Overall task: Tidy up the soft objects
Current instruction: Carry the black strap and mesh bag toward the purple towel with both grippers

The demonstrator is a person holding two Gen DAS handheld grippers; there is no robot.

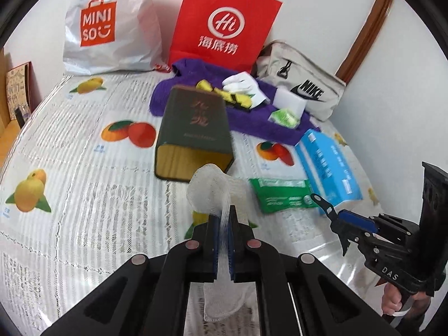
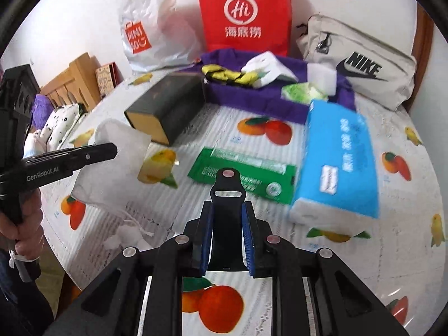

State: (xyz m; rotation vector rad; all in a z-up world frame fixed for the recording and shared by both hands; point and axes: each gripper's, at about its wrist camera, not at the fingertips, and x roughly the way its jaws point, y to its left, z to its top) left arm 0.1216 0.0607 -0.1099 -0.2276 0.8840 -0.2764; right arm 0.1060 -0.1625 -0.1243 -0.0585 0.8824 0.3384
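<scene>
The white mesh gauze pouch [image 1: 208, 193] hung pinched between the pressed-together pads of the left gripper [image 1: 223, 224], lifted clear of the fruit-print covered table [image 1: 84, 196] just in front of the dark green rectangular tin box [image 1: 193, 131] lying on its side. To the right of that box, the right gripper [image 2: 228, 215] was clamped on a flat black plastic strap-like piece [image 2: 227, 193], above the green plastic wipes packet [image 2: 243, 173], with the blue soft tissue pack [image 2: 338, 156] farther right. Behind the box, a purple towel [image 1: 252, 120] already carried a white glove, yellow-black sponges and a white foam block. Sorting looked partly done: the pouch, wipes and tissues were still unplaced.
</scene>
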